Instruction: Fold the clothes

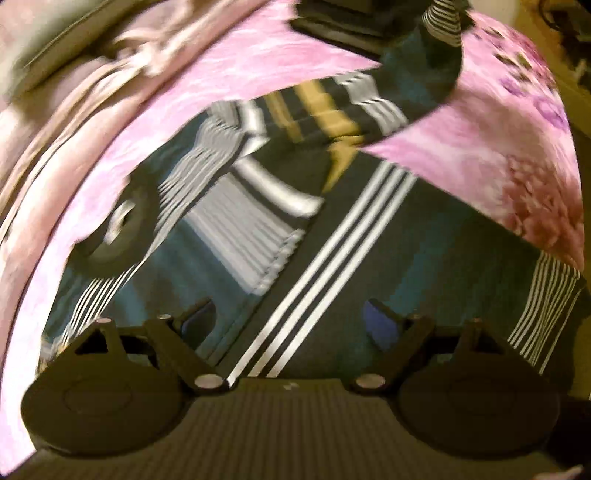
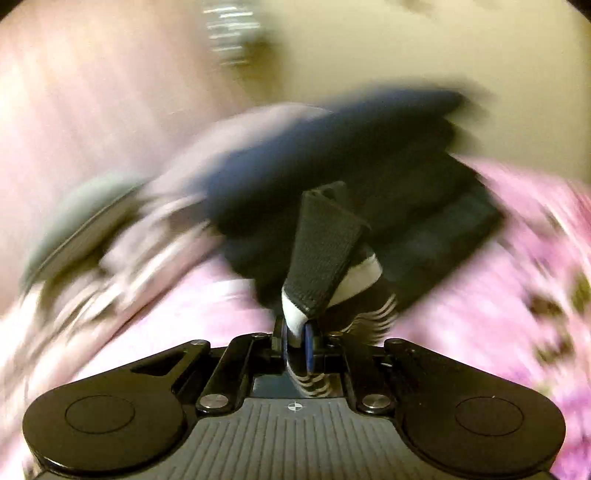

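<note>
A dark teal and black striped shirt [image 1: 362, 236] with white, grey and yellow bands lies spread on a pink floral bedspread [image 1: 491, 147] in the left wrist view. My left gripper [image 1: 291, 317] is open just above the shirt and holds nothing. One part of the shirt is lifted toward the top right of that view [image 1: 439, 40]. In the right wrist view, my right gripper [image 2: 297, 347] is shut on a black ribbed cuff or edge of the shirt [image 2: 325, 243], which stands up between the pads. The view is motion-blurred.
A stack of dark folded clothes [image 2: 424, 206] lies on the bed ahead of the right gripper, also at the top of the left wrist view [image 1: 332, 22]. Crumpled mauve bedding [image 1: 92, 74] lies to the left. A beige wall [image 2: 369, 44] is behind.
</note>
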The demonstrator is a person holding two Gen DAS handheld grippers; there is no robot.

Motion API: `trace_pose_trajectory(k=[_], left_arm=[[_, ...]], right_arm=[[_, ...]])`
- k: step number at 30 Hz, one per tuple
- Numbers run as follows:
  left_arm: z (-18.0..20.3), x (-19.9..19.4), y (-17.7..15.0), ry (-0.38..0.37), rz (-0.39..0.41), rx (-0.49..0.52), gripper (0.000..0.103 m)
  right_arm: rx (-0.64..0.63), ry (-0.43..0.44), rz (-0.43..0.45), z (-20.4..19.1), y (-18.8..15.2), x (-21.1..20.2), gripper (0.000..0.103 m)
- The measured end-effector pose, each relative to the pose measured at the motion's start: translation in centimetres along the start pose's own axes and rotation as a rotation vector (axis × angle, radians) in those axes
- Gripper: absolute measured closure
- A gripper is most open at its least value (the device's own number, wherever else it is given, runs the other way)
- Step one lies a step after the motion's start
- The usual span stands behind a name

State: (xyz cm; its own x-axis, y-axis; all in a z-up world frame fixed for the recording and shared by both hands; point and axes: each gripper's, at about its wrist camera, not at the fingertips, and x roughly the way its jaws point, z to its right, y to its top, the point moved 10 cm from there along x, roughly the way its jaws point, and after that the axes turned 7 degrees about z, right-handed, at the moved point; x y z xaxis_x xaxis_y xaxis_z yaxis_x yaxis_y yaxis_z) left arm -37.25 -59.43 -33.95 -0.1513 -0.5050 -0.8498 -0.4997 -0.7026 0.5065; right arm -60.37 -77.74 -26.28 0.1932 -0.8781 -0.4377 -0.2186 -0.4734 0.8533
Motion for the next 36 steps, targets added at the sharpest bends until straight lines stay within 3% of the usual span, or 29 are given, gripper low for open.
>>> trace_pose_trajectory(k=[5, 7, 9, 10, 11, 12, 13, 14, 18, 23, 26, 32, 34, 36], left_arm=[[-5.7, -4.6, -5.5, 0.08, 0.013, -0.123, 0.018], [-8.2, -6.7, -8.1, 0.117, 0.012, -0.168, 0.018], [-10.9, -8.7, -12.0, 0.162, -0.011, -0.223, 0.018], [-12.1, -9.6, -13.9, 0.186, -0.027, -0.249, 0.018], [-13.2, -10.3, -15.7, 0.207, -0.043, -0.273, 0.018], [-14.3, -11.2, -17.5, 0.229, -0.059, -0.297, 0.018], [-15.3, -12.0, -19.2, 0.251, -0.072, -0.322, 0.018], [-16.2, -12.7, -20.8, 0.268, -0.081, -0.345, 0.018], [-18.2, -13.7, -25.0, 0.298, -0.117, -0.42, 0.018], [-18.0, -12.1, -24.8, 0.249, -0.092, -0.431, 0.018], [-18.1, -9.8, -22.6, 0.221, -0.043, -0.373, 0.018], [-20.6, -4.5, -17.7, 0.222, 0.01, -0.26, 0.018], [-21.2, -2.7, -16.1, 0.227, 0.009, -0.241, 0.018], [-21.3, -1.0, -14.7, 0.233, 0.004, -0.23, 0.018]], right_arm=[[-0.354, 0.316, 0.096, -20.9, -1.0, -4.0, 0.094], [-0.475, 0.468, 0.12, -29.0, -3.7, -6.4, 0.094], [-0.609, 0.629, 0.08, -35.9, -9.2, -8.1, 0.094], [-0.676, 0.71, 0.056, -39.2, -12.1, -9.0, 0.088], [-0.737, 0.751, 0.025, -40.9, -15.2, -9.5, 0.052], [-0.797, 0.781, -0.007, -42.3, -18.3, -9.9, 0.034], [-0.857, 0.811, -0.04, -43.6, -21.4, -10.3, 0.024], [-0.874, 0.824, -0.09, -44.2, -23.9, -10.5, 0.024], [-0.84, 0.78, -0.261, -43.1, -28.5, -11.1, 0.024], [-0.776, 0.656, -0.406, -38.2, -28.9, -9.4, 0.024], [-0.692, 0.515, -0.419, -33.8, -26.3, -6.5, 0.024], [-0.502, 0.163, -0.329, -23.5, -17.4, 1.6, 0.024], [-0.467, 0.113, -0.31, -21.2, -15.2, 4.1, 0.024], [-0.471, 0.12, -0.323, -20.0, -14.6, 6.4, 0.024]])
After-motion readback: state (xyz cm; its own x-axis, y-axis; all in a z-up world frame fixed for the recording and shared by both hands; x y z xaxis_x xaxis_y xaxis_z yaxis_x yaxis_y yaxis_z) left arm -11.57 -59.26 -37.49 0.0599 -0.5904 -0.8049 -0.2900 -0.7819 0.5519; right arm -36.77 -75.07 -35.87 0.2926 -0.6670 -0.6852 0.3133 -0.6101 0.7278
